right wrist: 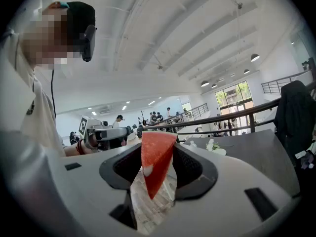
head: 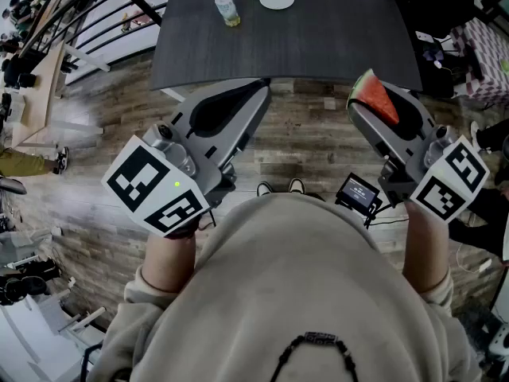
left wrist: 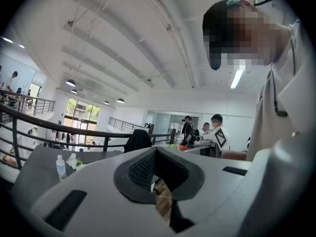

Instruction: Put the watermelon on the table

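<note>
The right gripper [right wrist: 158,166] pinches the watermelon slice [head: 374,98] upright between its jaws, held level, probably to carry it over the table [head: 318,46] just beyond; the left gripper [head: 262,86] waits alongside, jaws pressed together, empty

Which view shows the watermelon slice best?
Right gripper view: the watermelon slice shows large, clamped in the right gripper. Head view shows it small at that gripper's tip; left gripper view barely shows it.
</note>
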